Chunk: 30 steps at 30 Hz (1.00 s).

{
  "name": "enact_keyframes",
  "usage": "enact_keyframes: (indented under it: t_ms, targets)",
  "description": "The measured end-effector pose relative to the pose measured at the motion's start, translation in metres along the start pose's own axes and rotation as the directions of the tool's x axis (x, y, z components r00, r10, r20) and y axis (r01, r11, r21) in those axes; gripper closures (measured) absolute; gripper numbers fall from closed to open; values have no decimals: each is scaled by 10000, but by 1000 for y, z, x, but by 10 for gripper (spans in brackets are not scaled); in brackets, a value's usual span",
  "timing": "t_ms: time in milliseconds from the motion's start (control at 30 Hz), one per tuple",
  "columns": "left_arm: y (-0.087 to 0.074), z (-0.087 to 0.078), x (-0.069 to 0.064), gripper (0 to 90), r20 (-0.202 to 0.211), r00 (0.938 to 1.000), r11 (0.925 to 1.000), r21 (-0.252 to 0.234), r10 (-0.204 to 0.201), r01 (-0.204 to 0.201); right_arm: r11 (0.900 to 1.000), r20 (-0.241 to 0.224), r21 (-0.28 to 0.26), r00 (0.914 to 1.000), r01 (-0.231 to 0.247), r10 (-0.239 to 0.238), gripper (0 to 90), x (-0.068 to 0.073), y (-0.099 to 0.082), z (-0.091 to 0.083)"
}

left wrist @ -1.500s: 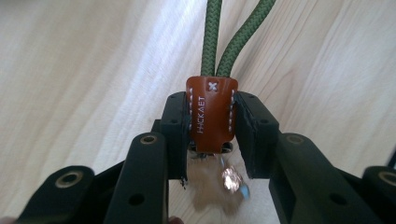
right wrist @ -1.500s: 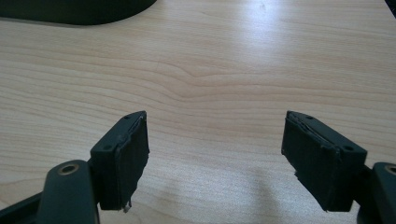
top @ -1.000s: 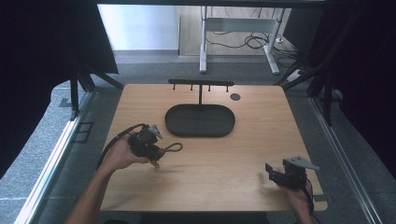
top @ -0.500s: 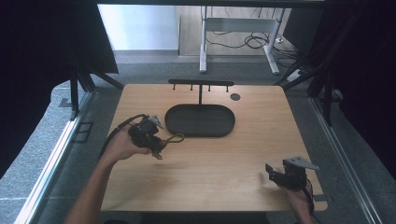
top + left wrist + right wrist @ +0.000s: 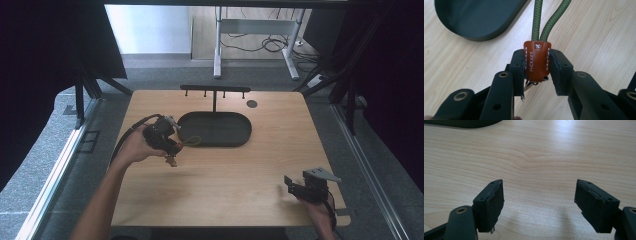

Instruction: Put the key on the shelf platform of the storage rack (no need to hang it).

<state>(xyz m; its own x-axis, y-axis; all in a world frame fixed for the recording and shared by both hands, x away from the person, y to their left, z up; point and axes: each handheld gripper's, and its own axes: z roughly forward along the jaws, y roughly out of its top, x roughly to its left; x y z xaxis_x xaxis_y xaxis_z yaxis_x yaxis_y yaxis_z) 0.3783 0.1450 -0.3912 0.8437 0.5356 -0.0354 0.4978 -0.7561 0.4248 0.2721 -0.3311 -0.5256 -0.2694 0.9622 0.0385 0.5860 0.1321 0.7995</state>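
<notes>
Clamping on the brown leather tab (image 5: 537, 61) of one green cord loop (image 5: 547, 21), the left gripper (image 5: 167, 145) was seen raised above the table (image 5: 225, 185) just beside the left end of the dark oval tray (image 5: 215, 129), so pickup was judged complete, while placement, probably in the tray or on the hook rack (image 5: 215, 90) behind it, was judged outstanding. One keychain, one tray, one rack and two grippers were counted; the right gripper (image 5: 539, 202) was held wide and empty near the table's right front corner.
</notes>
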Motion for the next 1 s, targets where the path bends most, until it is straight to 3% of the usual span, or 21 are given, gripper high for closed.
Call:
enact_keyframes:
  t_ms: [567, 1000]
  targets:
    - [27, -3, 4, 668, -157, 9997, 9996, 219, 181, -177, 9999, -16, 95, 10000, 68, -67, 243, -1, -1, 1]
    - [53, -8, -9, 667, -160, 9971, 9972, 148, 742, -739, 9997, -10, 178, 9999, 167, -167, 243, 0, -2, 2]
